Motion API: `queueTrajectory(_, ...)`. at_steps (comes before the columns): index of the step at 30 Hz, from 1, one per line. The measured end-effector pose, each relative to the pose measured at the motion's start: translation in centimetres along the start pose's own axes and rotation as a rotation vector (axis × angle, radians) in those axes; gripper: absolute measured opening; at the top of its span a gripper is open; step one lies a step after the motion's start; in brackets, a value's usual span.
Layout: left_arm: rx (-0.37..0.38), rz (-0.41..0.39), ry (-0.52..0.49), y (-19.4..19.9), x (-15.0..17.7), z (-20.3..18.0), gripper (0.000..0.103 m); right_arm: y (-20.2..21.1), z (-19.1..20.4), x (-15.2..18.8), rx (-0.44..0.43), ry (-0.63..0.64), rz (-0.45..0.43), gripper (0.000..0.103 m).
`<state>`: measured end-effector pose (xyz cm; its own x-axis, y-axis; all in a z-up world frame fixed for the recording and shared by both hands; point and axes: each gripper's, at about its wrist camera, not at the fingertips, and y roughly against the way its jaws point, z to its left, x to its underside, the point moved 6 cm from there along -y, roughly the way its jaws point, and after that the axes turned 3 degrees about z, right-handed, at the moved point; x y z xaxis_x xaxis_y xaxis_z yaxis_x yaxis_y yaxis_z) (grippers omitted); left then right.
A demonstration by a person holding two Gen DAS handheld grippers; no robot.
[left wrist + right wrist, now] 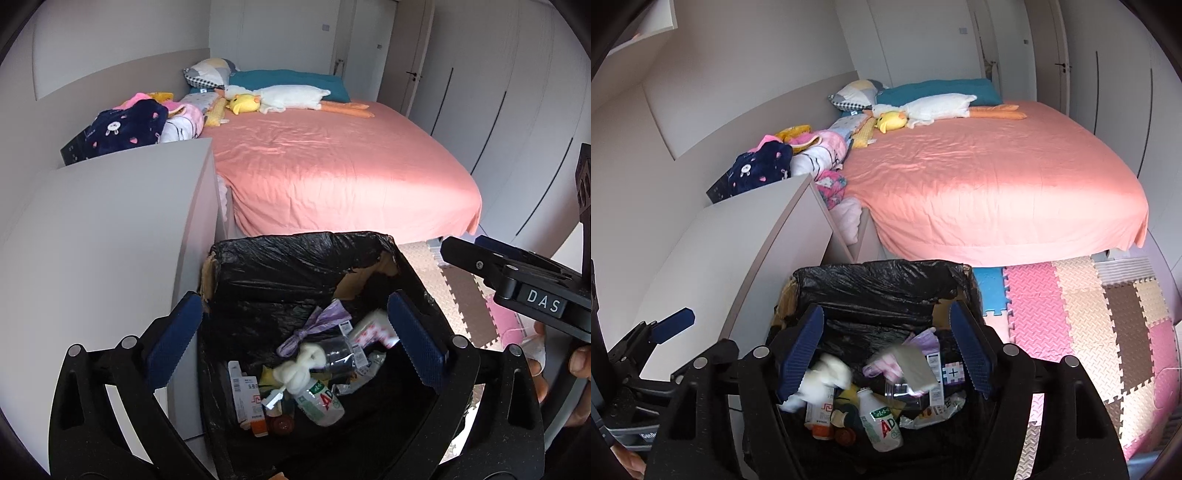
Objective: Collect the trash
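Left wrist view: left claw (295,341) spread above black-lined trash bin (295,254); bottle (319,400) and wrappers lie inside; right claw (886,352) likewise spread, nothing pinched.

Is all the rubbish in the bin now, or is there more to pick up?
Lots is already in the black-lined bin: a small bottle, a white wad, a purple bag and cartons. Both tongs, left and right, hang open over it with nothing between them. No loose rubbish shows on the bed or foam mats, so little looks left here.
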<state>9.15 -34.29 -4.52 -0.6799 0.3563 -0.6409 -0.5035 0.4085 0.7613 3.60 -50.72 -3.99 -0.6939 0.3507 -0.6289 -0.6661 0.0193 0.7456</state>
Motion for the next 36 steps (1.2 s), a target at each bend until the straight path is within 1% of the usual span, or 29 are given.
queueTrajectory(1, -0.008, -0.003, 0.002, 0.08, -0.08, 0.24, 0.097, 0.07, -0.09, 0.01, -0.001, -0.001, -0.003, 0.075)
queueTrajectory(4, -0.016, -0.015, 0.011, 0.32, -0.1, 0.65, 0.097, 0.17, -0.26, 0.16, -0.002, -0.003, -0.004, 0.076)
queueTrajectory(26, -0.024, -0.029, 0.018, 0.94, -0.09, 0.87, 0.097, 0.28, -0.19, 0.16, -0.006, -0.003, 0.004, 0.077)
queueTrajectory(36, -0.032, -0.023, 0.013, 0.9, -0.06, 0.82, 0.097, 0.24, -0.05, 0.21, -0.007, -0.001, 0.005, 0.077)
